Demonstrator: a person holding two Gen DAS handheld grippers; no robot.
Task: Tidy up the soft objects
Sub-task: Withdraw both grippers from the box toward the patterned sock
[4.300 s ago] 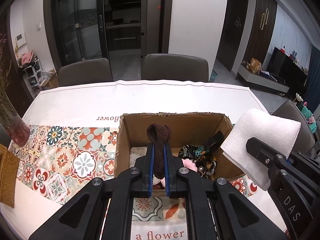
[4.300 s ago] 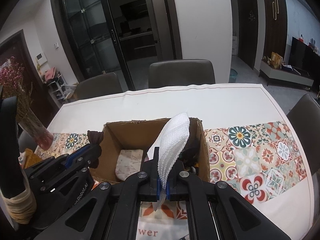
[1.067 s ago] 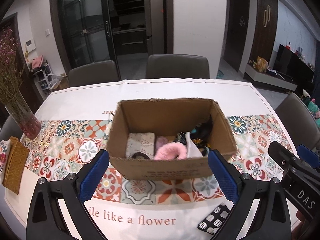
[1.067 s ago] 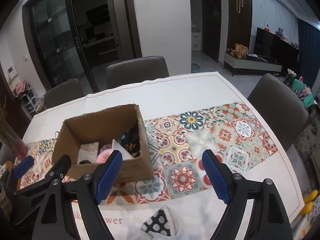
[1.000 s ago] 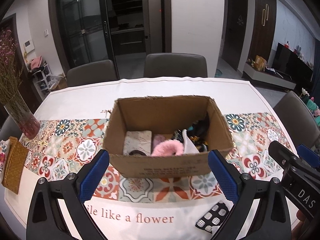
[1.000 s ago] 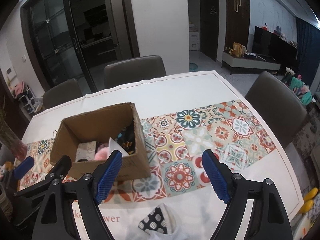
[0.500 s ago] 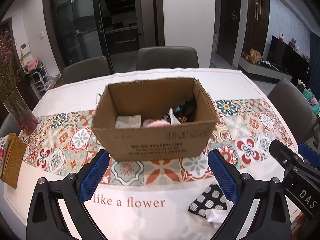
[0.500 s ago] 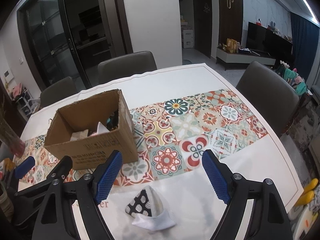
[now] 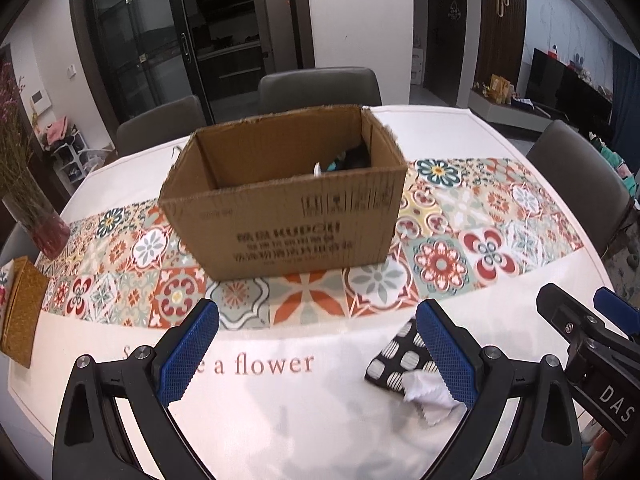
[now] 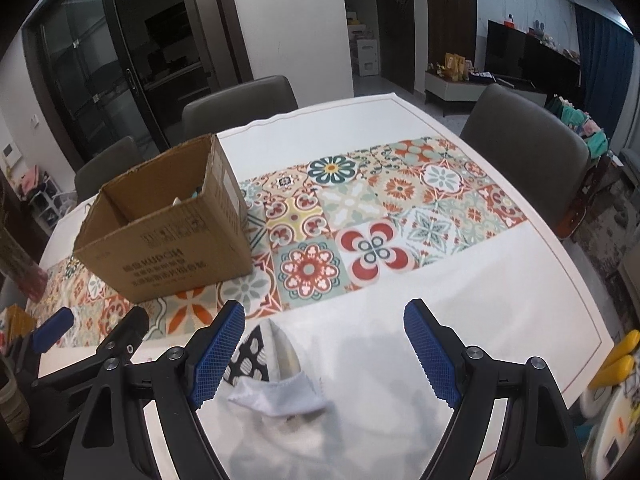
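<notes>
1. My left jaws (image 9: 316, 356) stand wide apart, nothing between the blue pads, angled down at the white table (image 9: 280, 420).
2. My right jaws (image 10: 324, 354) are equally wide, empty.
3. Cardboard box (image 9: 288, 216) sits on the tiled runner (image 9: 440, 264), beyond both jaws. Soft items (image 9: 344, 160) peek over its rim at the right rear corner; most of the contents are hidden by the front wall.
4. Black-and-white patterned cloth (image 10: 252, 354) with a white satin piece (image 10: 280, 394) lies on the bare table, near side of the runner, just beside my right jaws' left pad and partly behind my left jaws' right pad.
5. Vase of dried stems (image 9: 36, 216) at far left; woven mat (image 9: 20, 312) near it.
</notes>
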